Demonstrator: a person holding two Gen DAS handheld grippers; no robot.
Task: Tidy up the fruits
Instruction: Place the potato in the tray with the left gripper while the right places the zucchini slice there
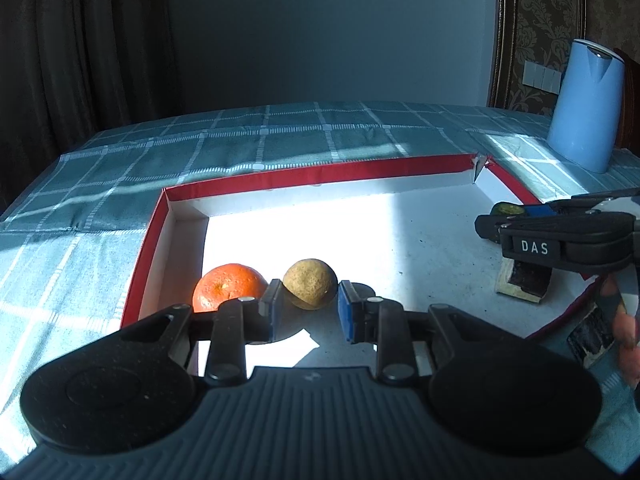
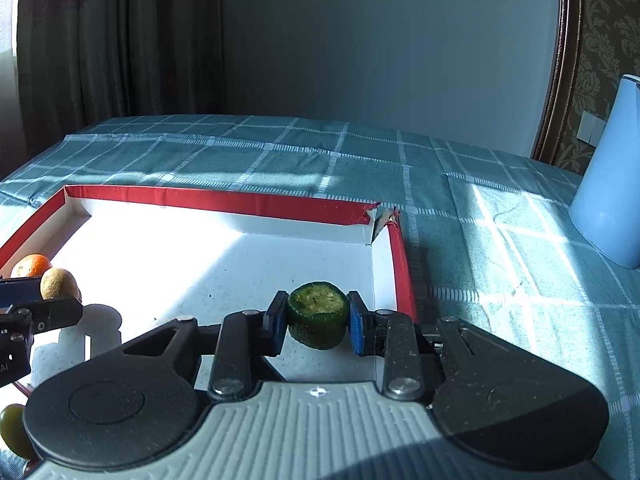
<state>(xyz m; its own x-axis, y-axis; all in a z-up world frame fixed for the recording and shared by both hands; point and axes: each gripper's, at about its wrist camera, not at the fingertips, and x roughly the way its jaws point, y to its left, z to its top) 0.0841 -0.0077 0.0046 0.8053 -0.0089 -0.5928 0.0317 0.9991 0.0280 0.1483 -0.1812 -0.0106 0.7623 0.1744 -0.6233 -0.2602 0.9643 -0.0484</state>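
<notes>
Right gripper [image 2: 318, 326] clamps the cut green fruit [image 2: 318, 316] by its rind: soft, squeeze lightly. Left gripper [image 1: 306, 312] gapes around the brown fruit [image 1: 310, 283], untouched.

A table spread with a teal checked cloth [image 2: 280, 160] carries everything; directly ahead of both grippers lies a red-rimmed shallow box [image 2: 224, 202]; far right stands a blue jug [image 1: 582, 108].

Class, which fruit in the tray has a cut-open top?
The green fruit between the right tool's fingers; the orange and brown fruit are whole.
</notes>
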